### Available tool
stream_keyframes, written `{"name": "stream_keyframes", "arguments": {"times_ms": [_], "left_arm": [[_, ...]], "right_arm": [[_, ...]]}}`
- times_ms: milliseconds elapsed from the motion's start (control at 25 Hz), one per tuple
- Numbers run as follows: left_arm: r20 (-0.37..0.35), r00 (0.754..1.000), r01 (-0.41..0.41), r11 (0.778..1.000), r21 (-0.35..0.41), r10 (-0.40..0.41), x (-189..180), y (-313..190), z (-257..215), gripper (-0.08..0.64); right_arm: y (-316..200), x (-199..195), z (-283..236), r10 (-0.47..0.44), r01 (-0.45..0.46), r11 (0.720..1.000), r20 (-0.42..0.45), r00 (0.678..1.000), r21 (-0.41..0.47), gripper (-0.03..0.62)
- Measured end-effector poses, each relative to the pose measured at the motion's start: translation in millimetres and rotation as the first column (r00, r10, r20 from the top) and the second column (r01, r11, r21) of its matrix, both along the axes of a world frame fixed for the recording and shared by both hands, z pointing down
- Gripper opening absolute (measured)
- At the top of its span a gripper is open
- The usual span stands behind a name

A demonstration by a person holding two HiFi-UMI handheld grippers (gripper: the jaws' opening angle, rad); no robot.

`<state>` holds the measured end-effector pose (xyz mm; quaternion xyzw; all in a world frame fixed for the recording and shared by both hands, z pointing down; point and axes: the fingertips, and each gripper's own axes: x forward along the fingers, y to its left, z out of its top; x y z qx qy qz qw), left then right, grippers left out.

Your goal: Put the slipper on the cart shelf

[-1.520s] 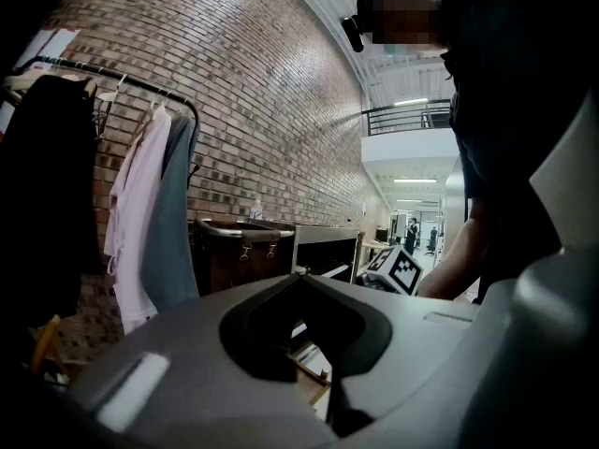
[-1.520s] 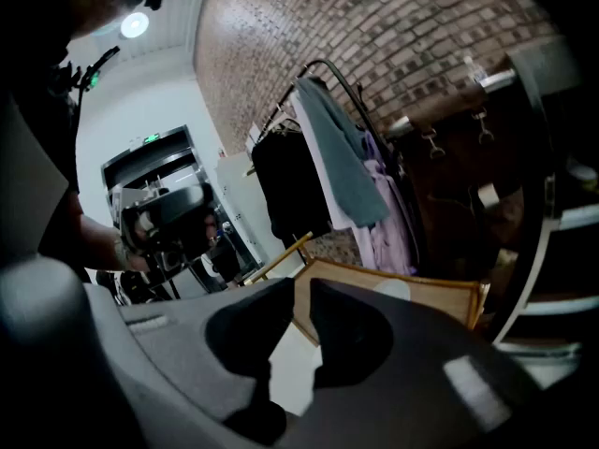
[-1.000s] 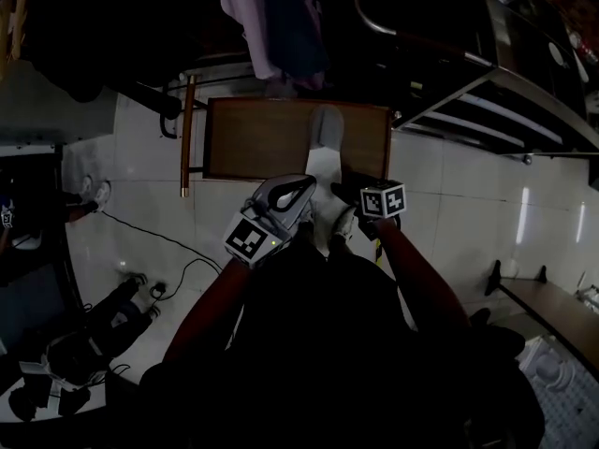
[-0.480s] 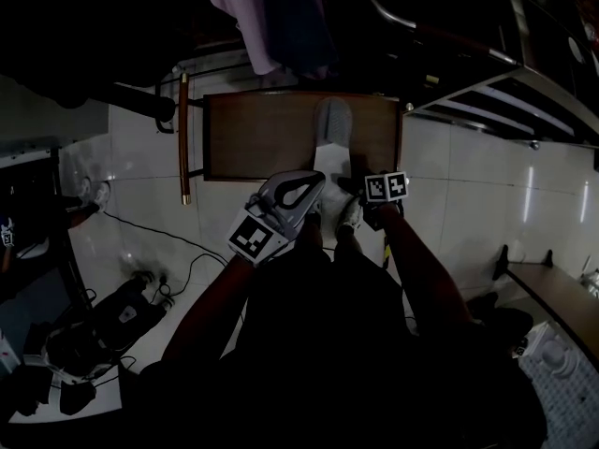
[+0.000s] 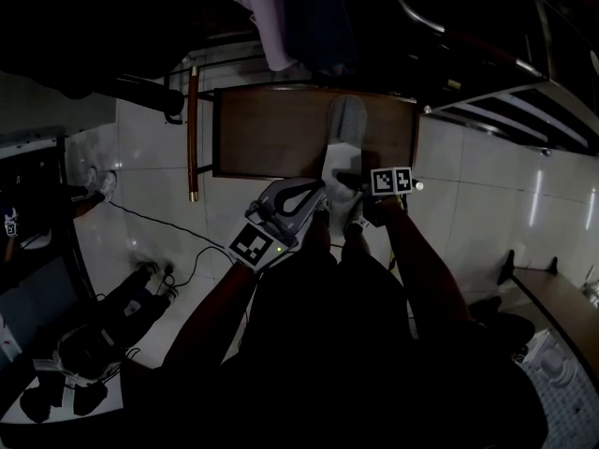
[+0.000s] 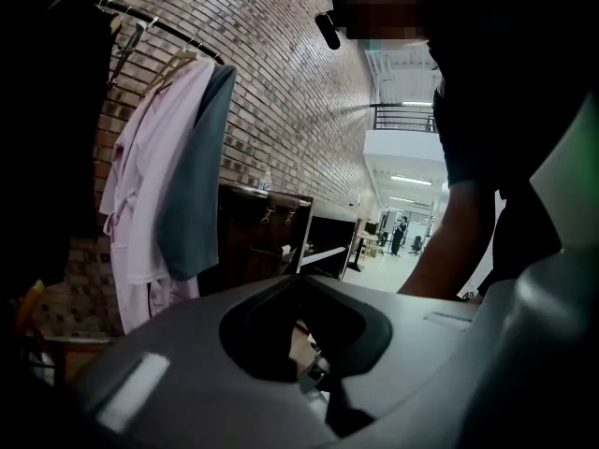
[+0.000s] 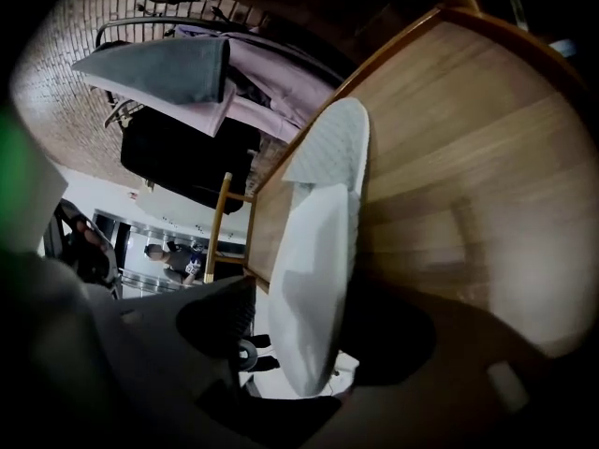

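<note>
Right gripper (image 5: 348, 181) has edged forward to the front edge of the cart shelf (image 5: 271, 134), and the slipper (image 5: 343, 129) has gone with it.
I've got its jaws clamped on the slipper's heel end, with the toe half lying on the shelf. Left gripper (image 5: 301, 193) sits closed and empty just beside it.

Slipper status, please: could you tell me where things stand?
Right tongs shut on slipper. Left tongs shut, empty. Slipper toe over cart shelf. Nothing blocking.
</note>
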<state>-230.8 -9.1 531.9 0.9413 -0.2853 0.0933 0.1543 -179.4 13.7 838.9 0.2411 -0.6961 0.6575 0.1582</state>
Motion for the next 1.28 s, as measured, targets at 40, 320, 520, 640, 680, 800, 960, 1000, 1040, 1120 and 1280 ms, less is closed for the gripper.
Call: {"name": "stream_keyframes", "arguments": {"times_ms": [40, 320, 520, 640, 680, 800, 960, 1000, 1040, 1120, 1280], "left_arm": [[0.001, 1.000, 0.006, 1.000, -0.005, -0.006, -2.2, 0.3, 1.5, 0.002], [0.006, 1.000, 0.028, 1.000, -0.012, -0.028, -13.1, 3.0, 6.5, 0.002], [0.001, 0.999, 0.042, 0.999, -0.011, -0.042, -17.3, 0.7, 2.9, 0.002], [-0.009, 0.999, 0.041, 0.999, -0.004, -0.041, -16.4, 0.4, -1.4, 0.002], [-0.013, 0.999, 0.039, 0.999, 0.001, -0.039, -15.0, 0.6, -3.6, 0.002], [-0.021, 0.999, 0.032, 0.999, 0.017, -0.031, -9.2, 2.5, -11.6, 0.002], [-0.029, 0.999, 0.027, 0.999, 0.045, -0.025, -1.8, 3.7, -23.1, 0.002], [-0.032, 0.999, 0.025, 0.998, 0.054, -0.023, 0.6, 4.2, -26.6, 0.002], [-0.035, 0.999, 0.024, 0.998, 0.062, -0.022, 2.9, 5.0, -30.6, 0.002], [-0.039, 0.999, 0.024, 0.997, 0.076, -0.021, 7.2, 6.8, -38.9, 0.002], [-0.046, 0.999, 0.025, 0.993, 0.112, -0.020, 13.6, 8.8, -56.2, 0.002]], "right_arm": [[-1.6, -1.8, 1.0, 0.005, -0.005, 1.000, 0.001, 1.000, -0.010, 0.305], [2.0, -2.1, 13.8, -0.030, 0.026, 0.998, -0.067, 0.997, -0.062, 0.124], [1.9, -3.1, -5.7, -0.004, 0.003, 1.000, -0.026, 1.000, -0.026, 0.069], [3.2, 1.8, -22.7, 0.007, -0.007, 1.000, -0.015, 1.000, 0.012, 0.066], [3.4, 4.8, -28.8, 0.013, -0.013, 1.000, -0.014, 1.000, 0.026, 0.066], [3.2, 17.1, -49.8, 0.040, -0.039, 0.996, -0.013, 0.999, 0.075, 0.066], [-5.9, 32.9, -87.9, 0.080, -0.076, 0.982, -0.016, 0.997, 0.175, 0.066], [-9.0, 36.6, -99.7, 0.087, -0.082, 0.975, -0.014, 0.996, 0.206, 0.066], [-12.0, 39.7, -112.4, 0.095, -0.091, 0.968, -0.007, 0.995, 0.234, 0.066], [-17.4, 44.4, -139.2, 0.104, -0.103, 0.953, 0.010, 0.994, 0.285, 0.066], [-25.4, 49.9, -194.6, 0.092, -0.090, 0.909, 0.015, 0.996, 0.407, 0.066]]}}
